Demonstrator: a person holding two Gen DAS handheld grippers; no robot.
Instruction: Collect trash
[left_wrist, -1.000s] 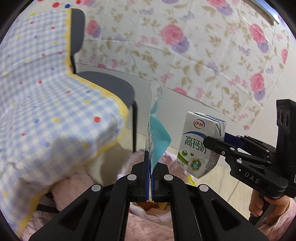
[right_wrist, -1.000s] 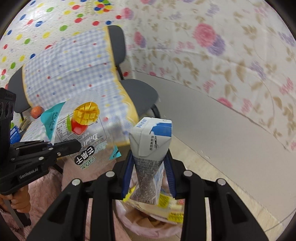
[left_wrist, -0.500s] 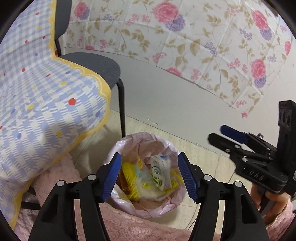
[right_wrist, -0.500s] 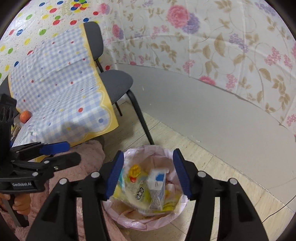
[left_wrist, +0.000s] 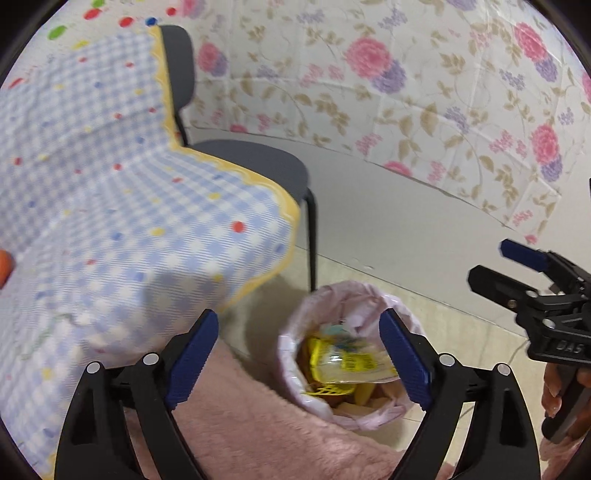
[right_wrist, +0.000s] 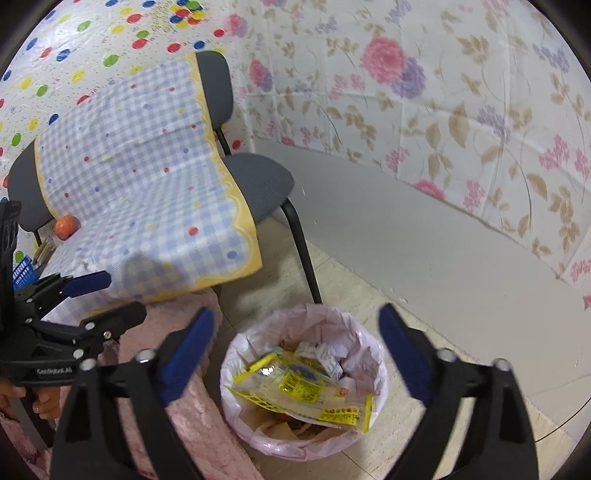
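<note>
Trash (right_wrist: 295, 384) lies in the pink bin (right_wrist: 373, 354) low on the floor, right under the right gripper (right_wrist: 295, 343) and the left gripper (left_wrist: 299, 354), both just opened wide and empty.

My left gripper (left_wrist: 297, 354) had just spread wide, empty, framing the pink-lined trash bin (left_wrist: 295, 332) at lower centre of the frame.

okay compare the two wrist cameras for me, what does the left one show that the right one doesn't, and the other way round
Only the left wrist view shows the right gripper, open and empty. Only the right wrist view shows the left gripper, also open and empty, a blue basket, a second chair back and the milk carton in the bin. Both show the bin of wrappers, the chair, the checked cloth and an orange.
</note>
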